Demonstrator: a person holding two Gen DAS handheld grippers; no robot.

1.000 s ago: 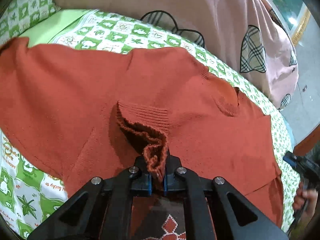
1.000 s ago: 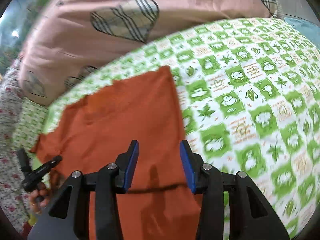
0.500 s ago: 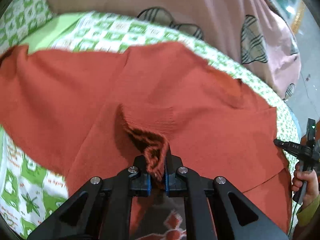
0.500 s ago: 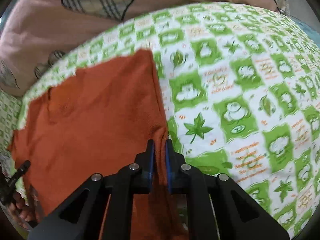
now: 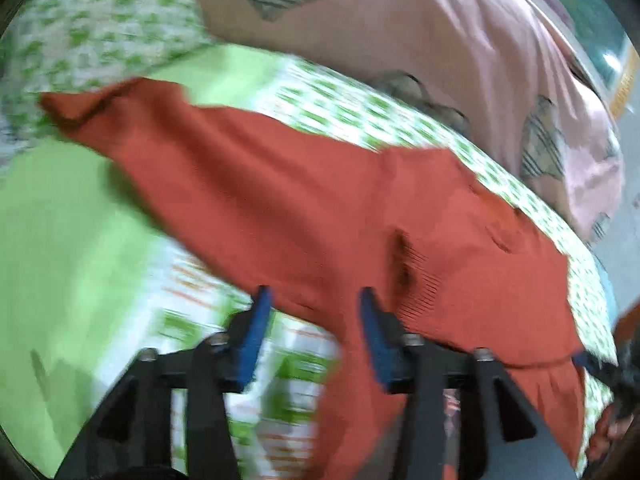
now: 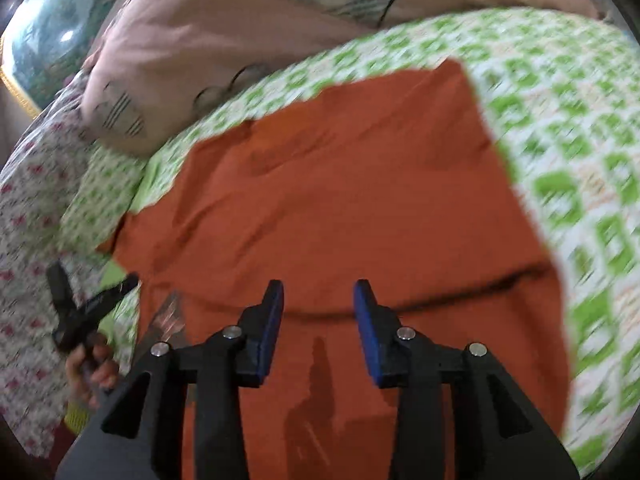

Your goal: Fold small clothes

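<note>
Both tongs hang over one rust-red sweater (image 6: 352,200) spread on the bed (image 6: 580,168). The left tongs (image 5: 312,332) gape wide above its near edge, holding nothing; the right tongs (image 6: 318,328) stand wide above its middle. Green sheet lies bare beside the sweater; one pink pillow (image 5: 440,52) sits beyond it.

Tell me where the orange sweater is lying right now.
The orange sweater lies spread on the green checked bedsheet, in front of the pink quilt, just beyond both open grippers in both wrist views.
</note>
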